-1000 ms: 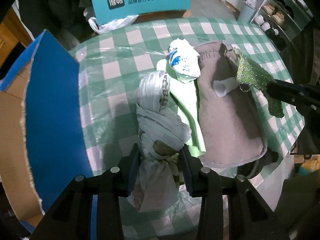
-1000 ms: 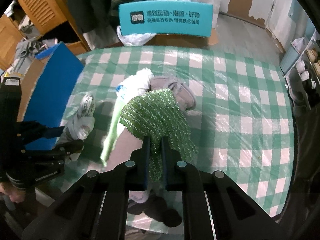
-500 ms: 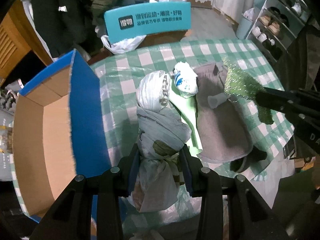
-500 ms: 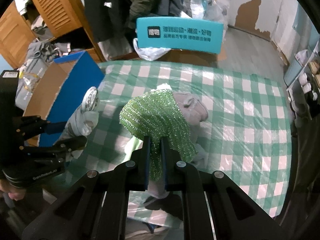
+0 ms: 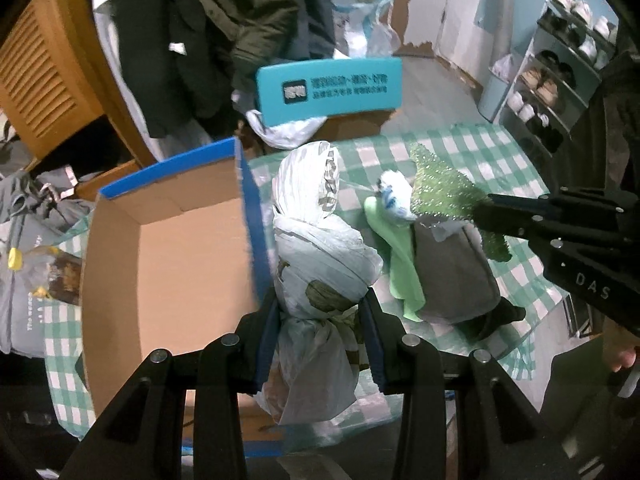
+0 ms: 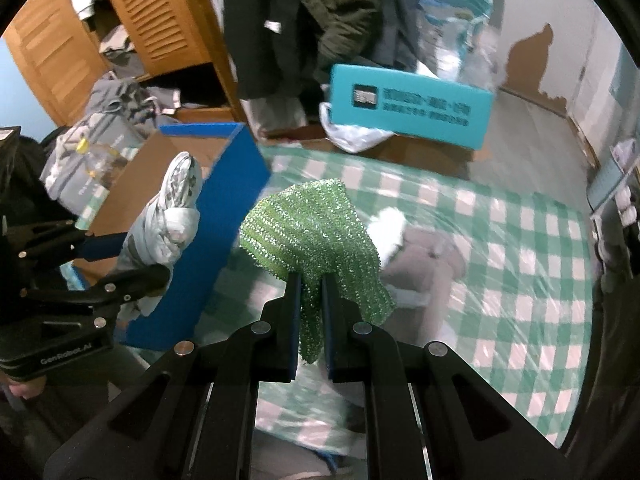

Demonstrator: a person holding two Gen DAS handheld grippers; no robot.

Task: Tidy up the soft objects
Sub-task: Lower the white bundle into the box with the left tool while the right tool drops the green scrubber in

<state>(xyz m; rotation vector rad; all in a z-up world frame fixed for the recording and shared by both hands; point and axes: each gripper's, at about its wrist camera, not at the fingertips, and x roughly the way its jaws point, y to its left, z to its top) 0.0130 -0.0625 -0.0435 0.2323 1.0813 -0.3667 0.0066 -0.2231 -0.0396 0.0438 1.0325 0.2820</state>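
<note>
My left gripper is shut on a knotted grey-white plastic bag bundle, held in the air beside the open blue cardboard box. The bundle and left gripper also show in the right wrist view, next to the box's blue wall. My right gripper is shut on a sparkly green mesh cloth, held above the table; it shows at right in the left wrist view. A grey felt piece, a light green cloth and a white-blue bag lie on the table.
The table has a green-white checked cover under clear plastic. A teal chair back stands behind it. Hanging dark coats and a wooden wardrobe are at the back, a shoe rack at right.
Both grippers have risen and pulled back with their loads. The box's brown inside has come into view on the left. The bundle now hangs next to the box's blue wall.
</note>
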